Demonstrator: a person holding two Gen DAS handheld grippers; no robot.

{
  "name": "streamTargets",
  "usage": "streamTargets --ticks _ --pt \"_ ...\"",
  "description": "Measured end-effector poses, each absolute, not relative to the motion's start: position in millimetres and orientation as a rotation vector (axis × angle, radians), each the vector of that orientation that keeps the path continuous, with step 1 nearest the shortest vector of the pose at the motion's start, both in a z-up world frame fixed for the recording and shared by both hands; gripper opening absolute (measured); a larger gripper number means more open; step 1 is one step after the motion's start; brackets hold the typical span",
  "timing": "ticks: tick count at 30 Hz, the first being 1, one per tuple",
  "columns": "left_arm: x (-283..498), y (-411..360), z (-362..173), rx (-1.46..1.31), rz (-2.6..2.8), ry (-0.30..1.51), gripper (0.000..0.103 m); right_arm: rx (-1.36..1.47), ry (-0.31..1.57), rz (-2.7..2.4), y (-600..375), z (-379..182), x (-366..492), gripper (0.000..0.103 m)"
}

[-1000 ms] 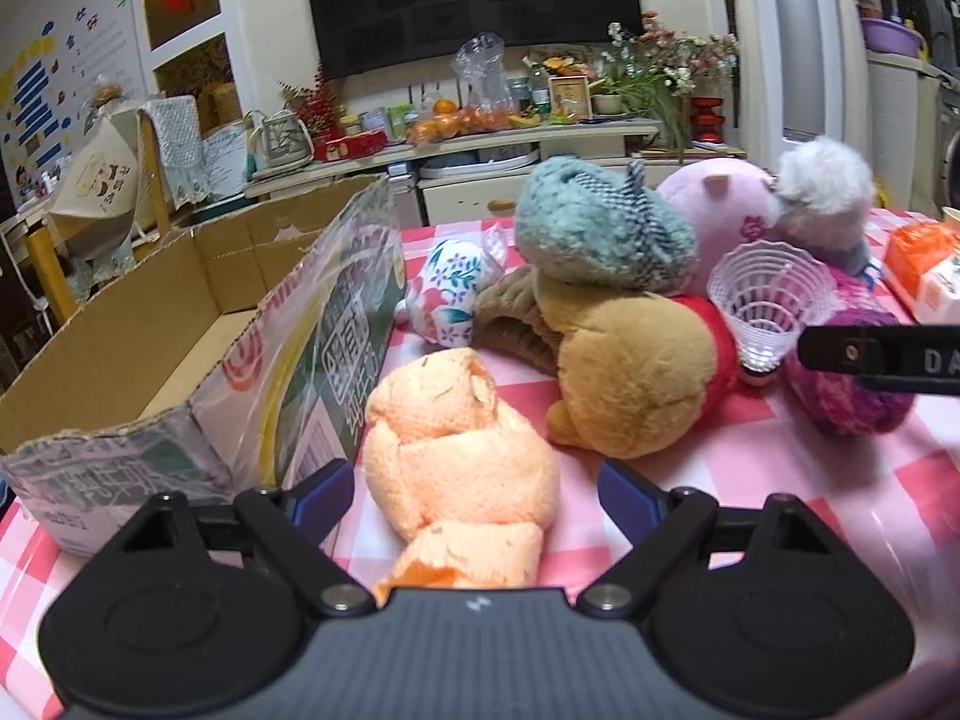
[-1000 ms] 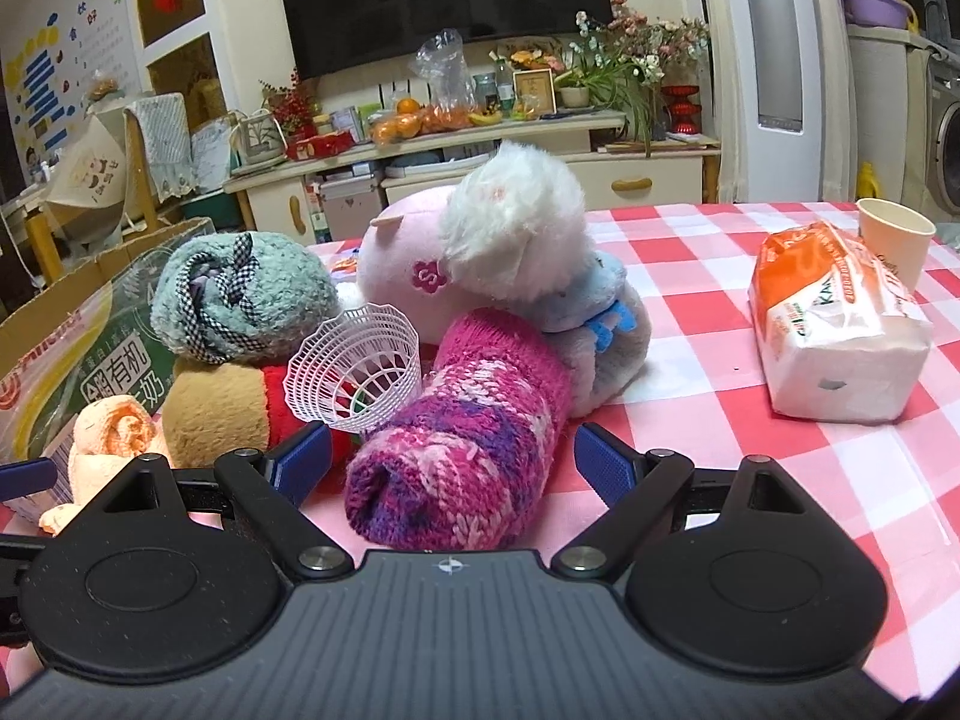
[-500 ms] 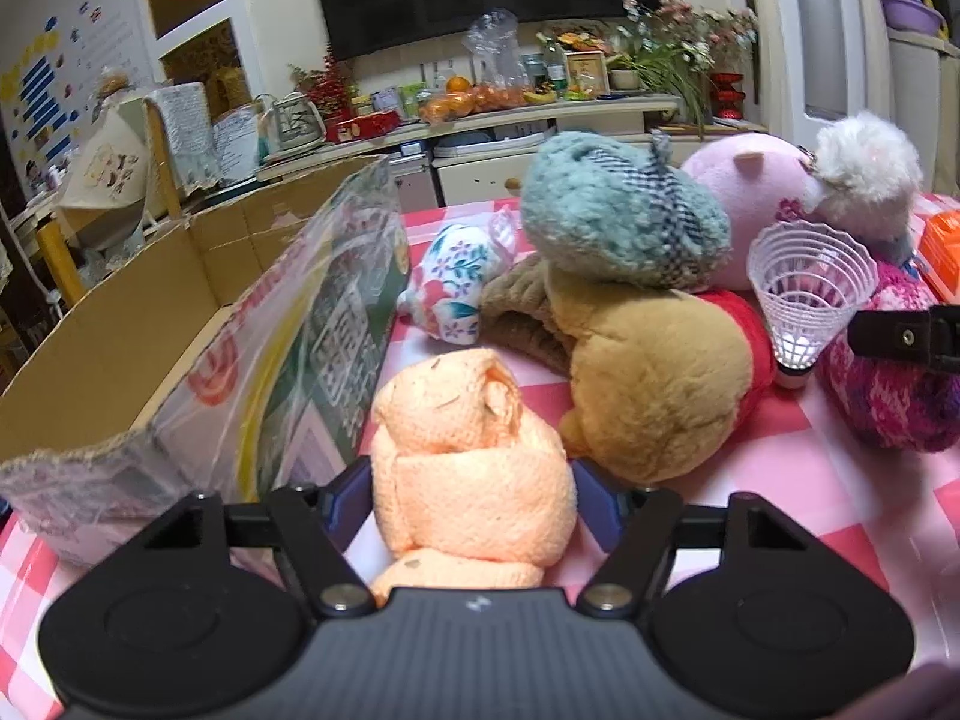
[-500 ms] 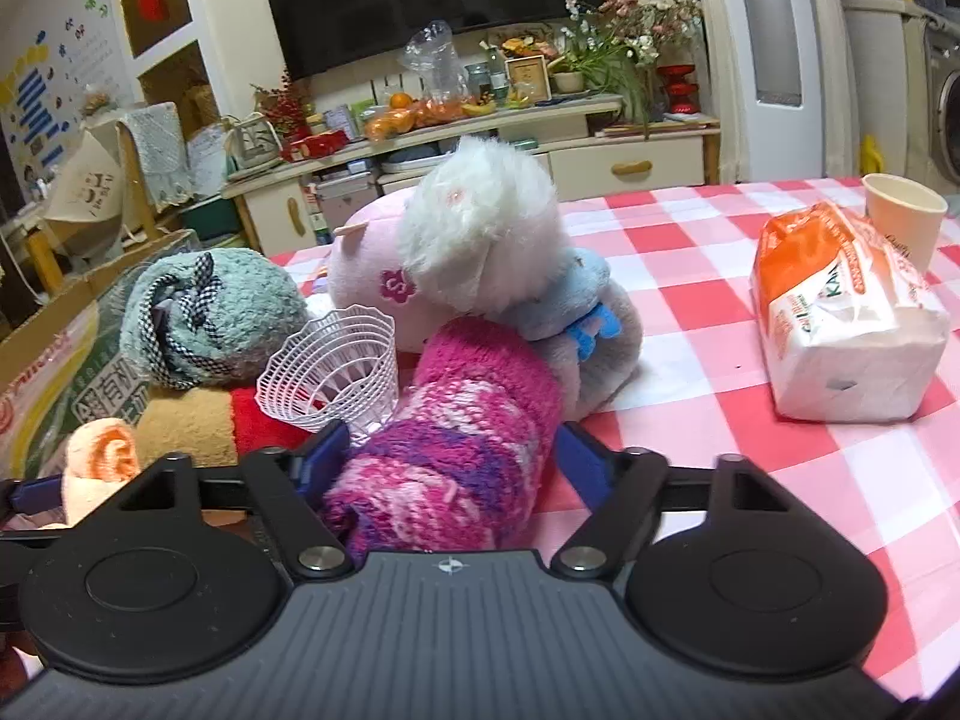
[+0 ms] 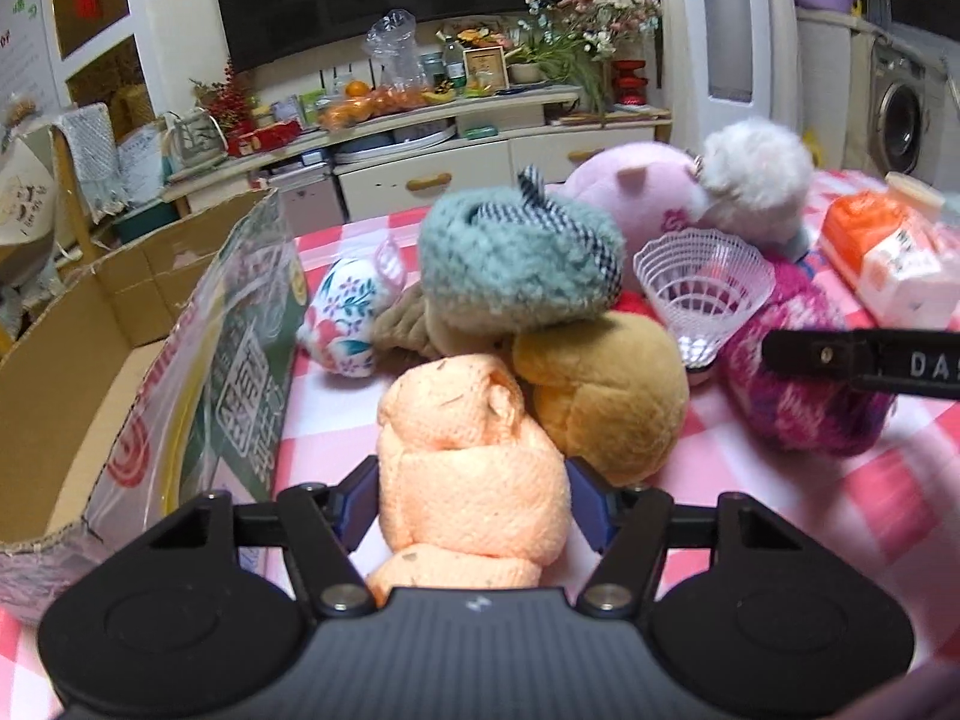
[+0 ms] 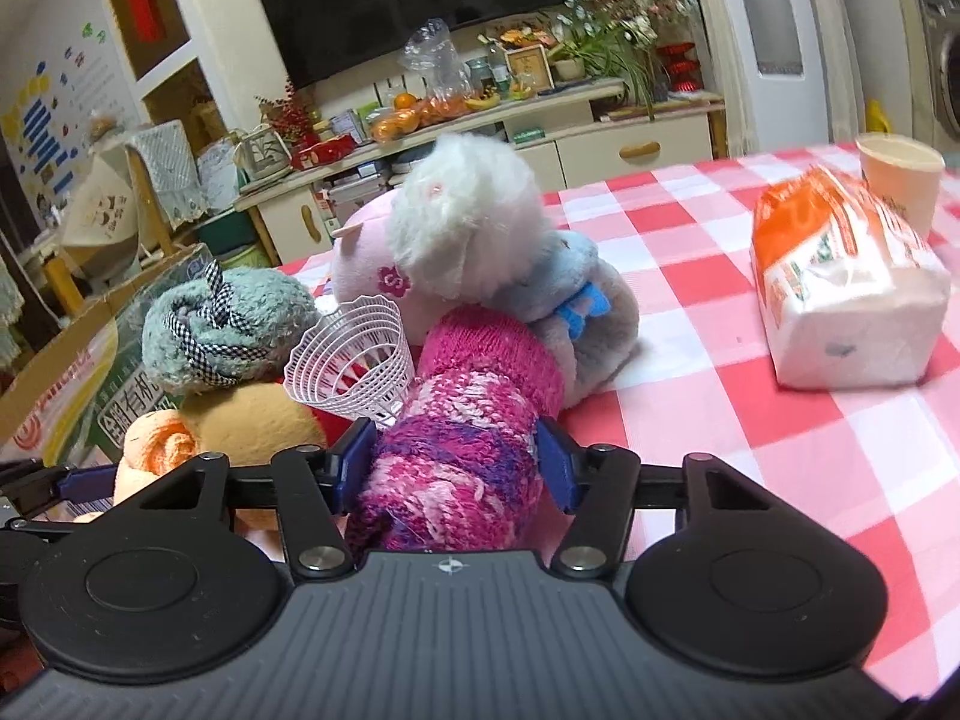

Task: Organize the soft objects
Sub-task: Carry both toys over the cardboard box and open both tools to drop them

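An orange rolled towel [image 5: 474, 456] lies on the checked tablecloth beside the cardboard box [image 5: 90, 372]. My left gripper [image 5: 474, 504] is closing, and its blue pads press on both sides of the towel. A pink and purple knitted roll [image 6: 468, 438] lies in front of a grey plush. My right gripper [image 6: 456, 459] is closing too, with its pads dug into the roll's sides. Behind them are a teal knitted bundle [image 5: 516, 264], a tan plush [image 5: 600, 396], a pink pig plush [image 5: 630, 192] and a white fluffy toy [image 6: 462, 216].
A white plastic mesh cup [image 5: 702, 288] leans between the tan plush and the knitted roll. A floral pouch [image 5: 348, 312] lies by the box wall. At the right stand a tissue pack [image 6: 840, 288] and a paper cup [image 6: 900, 180]. A cluttered sideboard stands beyond the table.
Both grippers went from wide open to closed against their objects: the left on the orange towel, the right on the pink knitted roll. Both views tilted slightly.
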State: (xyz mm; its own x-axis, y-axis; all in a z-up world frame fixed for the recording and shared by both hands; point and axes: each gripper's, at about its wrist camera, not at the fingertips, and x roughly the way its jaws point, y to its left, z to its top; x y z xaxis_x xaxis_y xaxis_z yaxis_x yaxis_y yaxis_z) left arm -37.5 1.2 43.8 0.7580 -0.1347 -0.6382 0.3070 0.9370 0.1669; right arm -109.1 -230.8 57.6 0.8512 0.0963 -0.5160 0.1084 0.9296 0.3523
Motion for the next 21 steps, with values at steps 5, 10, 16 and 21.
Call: streamTargets --ticks 5,10,16,21 --pt "-39.3 6.2 56.7 0.206 -0.297 0.667 0.064 0.502 0.56 -0.015 -240.6 54.7 -117.5 0.068" --pt "-37.8 14.6 69.0 0.148 -0.342 0.663 0.064 0.597 0.558 -0.027 -245.9 52.4 -125.5 0.067" --pt "-37.7 22.1 81.4 0.099 -0.387 0.646 0.064 0.705 0.523 -0.062 -253.5 52.9 -136.6 0.065" --pt "-37.7 33.9 93.9 0.059 -0.412 0.614 0.064 0.764 0.486 -0.085 -252.9 55.7 -140.8 0.065"
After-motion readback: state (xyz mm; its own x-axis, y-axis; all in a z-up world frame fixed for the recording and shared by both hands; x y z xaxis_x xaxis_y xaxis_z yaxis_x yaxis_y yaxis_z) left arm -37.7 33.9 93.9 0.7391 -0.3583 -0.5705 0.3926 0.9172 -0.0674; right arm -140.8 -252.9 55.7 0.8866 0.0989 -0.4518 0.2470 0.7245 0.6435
